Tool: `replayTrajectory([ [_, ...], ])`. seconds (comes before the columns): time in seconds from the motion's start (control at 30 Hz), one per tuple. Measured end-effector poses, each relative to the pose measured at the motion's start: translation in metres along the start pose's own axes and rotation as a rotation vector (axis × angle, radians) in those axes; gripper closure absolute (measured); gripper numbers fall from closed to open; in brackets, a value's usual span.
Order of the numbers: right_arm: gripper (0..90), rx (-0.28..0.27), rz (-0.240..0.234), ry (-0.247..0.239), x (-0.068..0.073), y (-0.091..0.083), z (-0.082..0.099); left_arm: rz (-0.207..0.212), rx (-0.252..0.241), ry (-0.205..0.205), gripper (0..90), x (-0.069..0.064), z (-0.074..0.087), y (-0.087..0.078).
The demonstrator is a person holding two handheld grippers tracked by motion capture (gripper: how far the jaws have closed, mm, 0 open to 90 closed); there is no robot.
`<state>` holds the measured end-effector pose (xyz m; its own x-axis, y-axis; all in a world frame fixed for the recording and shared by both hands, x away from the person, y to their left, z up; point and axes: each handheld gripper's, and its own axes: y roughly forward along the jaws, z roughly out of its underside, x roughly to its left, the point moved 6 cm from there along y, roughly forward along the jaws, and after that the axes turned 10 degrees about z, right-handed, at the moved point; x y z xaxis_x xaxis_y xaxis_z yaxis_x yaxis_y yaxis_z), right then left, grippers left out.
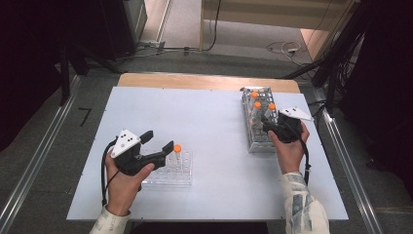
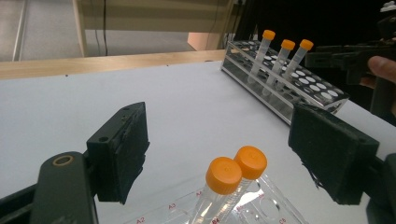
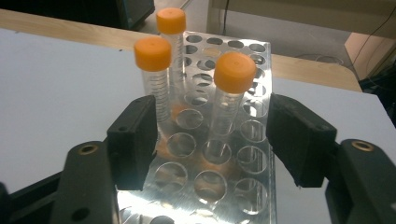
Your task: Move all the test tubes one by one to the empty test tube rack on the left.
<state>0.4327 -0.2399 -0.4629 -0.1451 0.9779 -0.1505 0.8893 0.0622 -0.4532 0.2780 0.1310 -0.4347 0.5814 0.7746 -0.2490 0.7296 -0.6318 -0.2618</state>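
Right gripper [image 3: 212, 140] jaws spread around nearest orange-capped clear tube [image 3: 229, 100] in metal perforated rack [image 3: 261, 186], untouched; tube bottoms hidden. Left gripper [image 2: 219, 154] spread over two orange-capped tubes [image 2: 224, 179] in clear plastic rack [image 1: 182, 173], cut off.

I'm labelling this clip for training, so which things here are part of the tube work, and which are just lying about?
In the job:
- metal rack
- three orange-capped tubes in it, nearest one
- clear rack
- two capped tubes in it
- left gripper, open
- right gripper, open around the nearest tube

Lying about:
- cables on the floor beyond the table
- metal rail at the left
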Motion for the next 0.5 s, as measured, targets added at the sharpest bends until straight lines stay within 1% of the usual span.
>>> replayTrajectory([
  [0.13,41.5,0.027,0.005,0.013,-0.007,0.016,0.003,0.001,-0.001,-0.003,19.8,0.001,0.000,-0.001],
  [0.23,47.0,0.030,-0.013,0.025,-0.011,0.022,0.002,0.000,-0.002,-0.004,20.1,0.002,0.000,0.000],
  [0.33,52.3,0.027,-0.024,0.012,-0.011,0.026,-0.001,0.001,0.000,-0.005,20.2,0.002,0.000,0.000],
  [0.4,54.9,0.037,-0.038,0.010,-0.011,0.029,0.000,0.001,0.000,-0.004,20.4,0.002,0.000,0.000],
  [0.5,57.9,0.047,-0.046,-0.007,-0.009,0.034,0.001,0.002,0.002,-0.001,20.7,0.001,0.001,0.000],
])
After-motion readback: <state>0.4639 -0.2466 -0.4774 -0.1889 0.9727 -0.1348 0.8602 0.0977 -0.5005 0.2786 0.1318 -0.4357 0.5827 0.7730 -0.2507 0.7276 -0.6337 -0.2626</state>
